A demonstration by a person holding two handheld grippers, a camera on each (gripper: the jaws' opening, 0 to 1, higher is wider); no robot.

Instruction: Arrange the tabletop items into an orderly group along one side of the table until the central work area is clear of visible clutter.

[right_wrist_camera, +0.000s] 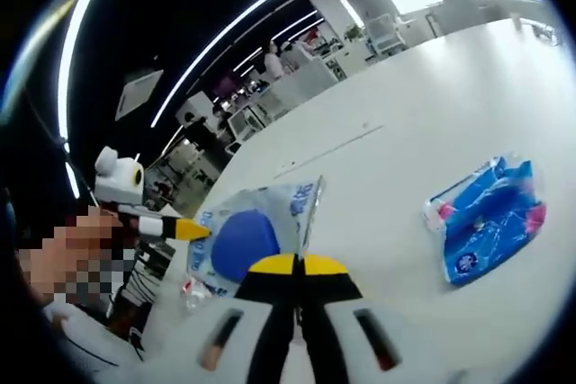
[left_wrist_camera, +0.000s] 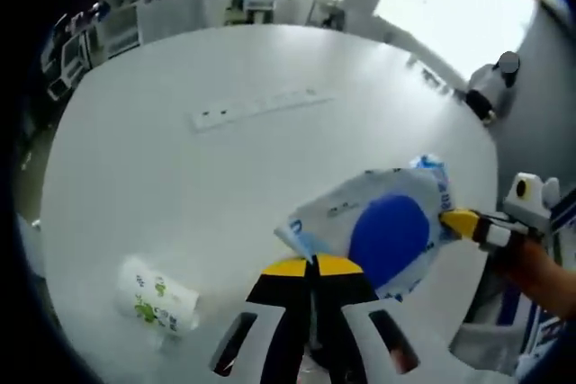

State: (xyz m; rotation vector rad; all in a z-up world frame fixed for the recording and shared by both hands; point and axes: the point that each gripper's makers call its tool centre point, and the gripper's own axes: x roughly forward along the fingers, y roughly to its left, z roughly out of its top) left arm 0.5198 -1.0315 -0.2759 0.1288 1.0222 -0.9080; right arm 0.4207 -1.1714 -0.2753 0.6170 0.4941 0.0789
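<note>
Left gripper view shows the left tool point(left_wrist_camera: 313, 263) with its yellow-tipped jaws pressed together on the near edge of a wet-wipe pack point(left_wrist_camera: 378, 227) with a round blue lid, held just above the white bench point(left_wrist_camera: 180, 177). The right tool point(left_wrist_camera: 463, 222) comes in from the right and pinches the opposite edge of the same pack, so the pack hangs between the two. In the right gripper view the right tool point(right_wrist_camera: 297, 265) is likewise closed on the pack point(right_wrist_camera: 247, 236), with the left tool point(right_wrist_camera: 184, 229) gripping its far side. Judging by what lies about, the tidying is at an early stage: a printed paper cup point(left_wrist_camera: 157, 299) lies on its side well apart from the pack, a blue tissue packet point(right_wrist_camera: 486, 218) sits alone further along the bench, and a power strip point(left_wrist_camera: 256, 105) lies across the middle. None of these is grouped yet.
</note>
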